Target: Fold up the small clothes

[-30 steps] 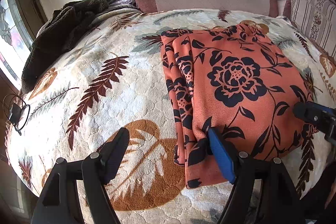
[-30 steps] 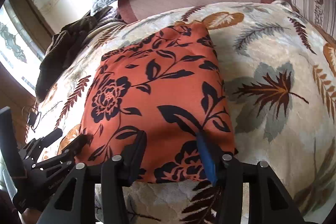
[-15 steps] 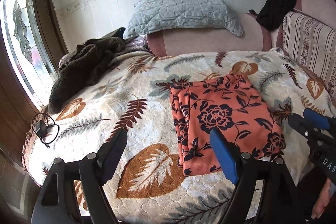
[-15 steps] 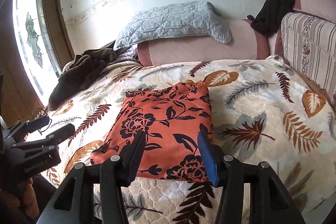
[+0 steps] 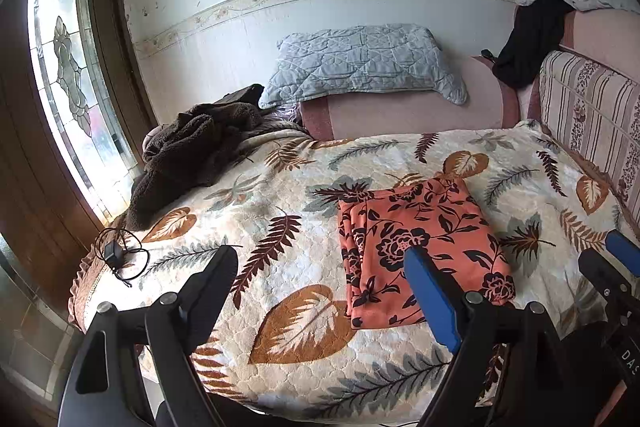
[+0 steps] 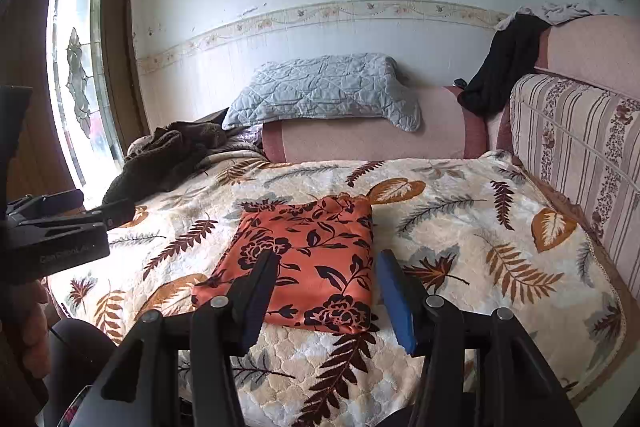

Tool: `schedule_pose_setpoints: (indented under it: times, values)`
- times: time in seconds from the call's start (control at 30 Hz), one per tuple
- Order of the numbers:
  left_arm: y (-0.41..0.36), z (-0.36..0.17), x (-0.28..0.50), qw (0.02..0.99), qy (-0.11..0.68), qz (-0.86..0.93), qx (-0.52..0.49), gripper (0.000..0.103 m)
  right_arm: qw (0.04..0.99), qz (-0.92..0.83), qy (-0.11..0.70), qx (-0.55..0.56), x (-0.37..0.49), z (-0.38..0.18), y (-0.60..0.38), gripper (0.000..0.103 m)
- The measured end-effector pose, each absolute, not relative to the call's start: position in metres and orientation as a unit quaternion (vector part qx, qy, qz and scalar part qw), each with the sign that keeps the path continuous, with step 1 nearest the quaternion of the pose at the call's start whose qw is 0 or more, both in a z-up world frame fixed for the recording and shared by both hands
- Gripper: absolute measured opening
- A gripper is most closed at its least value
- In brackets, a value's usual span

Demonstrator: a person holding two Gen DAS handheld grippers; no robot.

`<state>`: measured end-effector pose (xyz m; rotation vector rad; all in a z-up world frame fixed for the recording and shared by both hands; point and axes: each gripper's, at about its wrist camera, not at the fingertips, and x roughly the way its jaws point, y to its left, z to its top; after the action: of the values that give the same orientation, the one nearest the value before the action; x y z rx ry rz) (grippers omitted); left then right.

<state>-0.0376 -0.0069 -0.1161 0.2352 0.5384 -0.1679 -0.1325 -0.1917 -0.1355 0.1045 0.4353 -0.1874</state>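
Note:
An orange cloth with a black flower print (image 5: 420, 239) lies folded into a flat rectangle on the leaf-patterned bedspread (image 5: 280, 211); it also shows in the right wrist view (image 6: 308, 259). My left gripper (image 5: 320, 279) is open and empty, held back above the near edge of the bed. My right gripper (image 6: 324, 275) is open and empty, also held back from the cloth. The right gripper shows at the right edge of the left view (image 5: 616, 263), and the left gripper shows at the left of the right view (image 6: 68, 219).
A brown fleece garment (image 5: 192, 151) is heaped at the bed's far left. A grey quilted pillow (image 5: 360, 63) rests on a pink bolster (image 5: 400, 111). A striped cushion (image 5: 592, 123) lines the right side. A charger with cable (image 5: 116, 255) lies at the left edge.
Both grippers have pulled back and up from the folded cloth, which now looks smaller and farther away. The cloth has stayed flat on the bed.

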Motion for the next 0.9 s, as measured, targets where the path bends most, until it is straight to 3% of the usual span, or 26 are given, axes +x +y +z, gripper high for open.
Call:
schedule_pose_setpoints:
  times: [0.4,0.9]
  values:
    - [0.008,-0.077,-0.081,0.969,0.216,-0.061,0.1,0.086,0.98,-0.091,0.17,0.039,-0.165,-0.091,-0.172,0.059]
    - [0.019,-0.052,-0.109,0.976,0.194,-0.053,0.083,0.086,0.983,-0.088,0.157,0.046,-0.181,-0.078,-0.166,0.06]
